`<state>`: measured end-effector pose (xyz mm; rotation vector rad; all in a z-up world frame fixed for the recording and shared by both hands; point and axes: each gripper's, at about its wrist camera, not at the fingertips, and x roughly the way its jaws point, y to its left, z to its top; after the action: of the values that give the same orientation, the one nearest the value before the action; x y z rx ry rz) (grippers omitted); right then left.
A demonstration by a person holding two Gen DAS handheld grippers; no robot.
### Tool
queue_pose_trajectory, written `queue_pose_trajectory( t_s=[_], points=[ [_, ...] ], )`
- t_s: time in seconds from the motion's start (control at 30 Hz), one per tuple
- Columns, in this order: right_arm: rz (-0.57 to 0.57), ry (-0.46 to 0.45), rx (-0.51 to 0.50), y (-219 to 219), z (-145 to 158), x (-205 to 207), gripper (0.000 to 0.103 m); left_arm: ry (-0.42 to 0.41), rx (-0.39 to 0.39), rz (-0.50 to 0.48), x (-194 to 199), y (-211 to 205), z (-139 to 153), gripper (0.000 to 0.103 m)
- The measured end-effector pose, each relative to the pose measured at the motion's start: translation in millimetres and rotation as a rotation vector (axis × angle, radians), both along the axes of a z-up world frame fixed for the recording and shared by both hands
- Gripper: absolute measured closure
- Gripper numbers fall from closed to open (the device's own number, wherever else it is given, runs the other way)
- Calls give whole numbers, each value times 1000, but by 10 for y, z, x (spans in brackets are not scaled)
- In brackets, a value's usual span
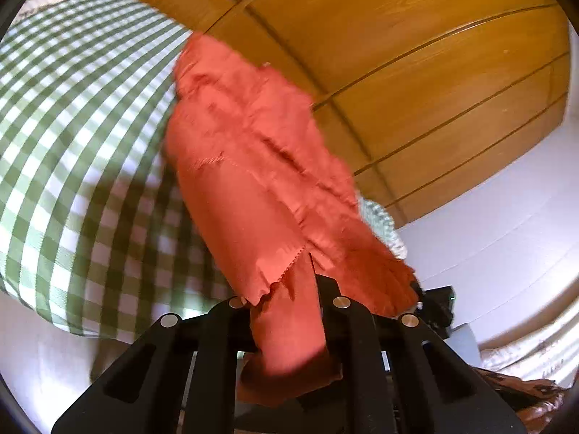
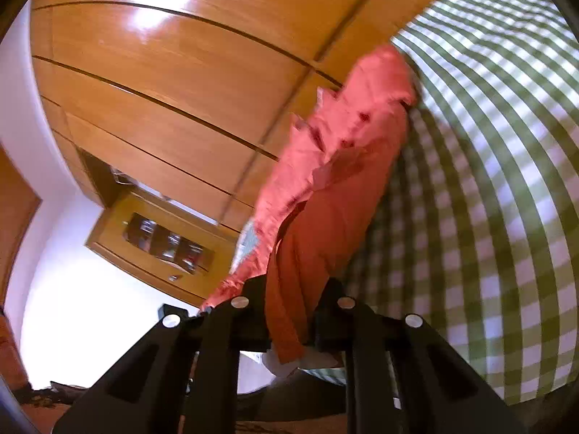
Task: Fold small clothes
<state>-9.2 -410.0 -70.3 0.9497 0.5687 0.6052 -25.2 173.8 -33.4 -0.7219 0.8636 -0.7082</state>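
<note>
Each hand-held gripper, left [image 1: 286, 311] and right [image 2: 291, 311], is clamped on the orange garment [image 1: 249, 152] above the checked bedding [image 1: 83, 108].

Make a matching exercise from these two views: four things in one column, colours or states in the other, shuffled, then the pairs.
Things:
1. garment
2. bedcover
3. wardrobe
4. left hand-held gripper

Colour or state:
A. green and white check
B. glossy wood
C. shut on cloth
D. orange-red, held up

Pairs: 1-D, 2-A, 3-B, 4-C. The right hand-held gripper also pinches the garment.
</note>
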Motion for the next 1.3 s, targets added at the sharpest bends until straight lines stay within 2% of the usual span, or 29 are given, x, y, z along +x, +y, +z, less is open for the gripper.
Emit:
queue_pose_trajectory(
  t_s=[0.17,0.23,0.4,0.47,0.57,0.7,0.87,1.13,1.3],
  points=[
    [0,-87,114,-69,143,-161,91,-55,-110,-1,-189,102,209,90],
    [0,-125,156,-110,213,-285,91,-69,-177,9,-290,221,281,90],
    [25,-258,211,-135,426,-767,91,-108,-417,49,-557,378,472,90],
    [40,-316,240,-134,480,-944,91,-135,-483,52,-690,383,564,90],
    [57,-386,264,-132,580,-1089,91,-152,-538,46,-755,352,664,90],
    [53,-376,283,-176,631,-969,91,-143,-551,44,-598,341,717,90],
    [29,-346,320,-236,615,-518,91,-92,-548,60,-167,290,658,90],
    [-8,-282,315,-323,533,12,91,19,-493,105,513,206,433,90],
    [-35,-251,284,-326,484,271,91,22,-413,130,831,113,322,90]
  ],
)
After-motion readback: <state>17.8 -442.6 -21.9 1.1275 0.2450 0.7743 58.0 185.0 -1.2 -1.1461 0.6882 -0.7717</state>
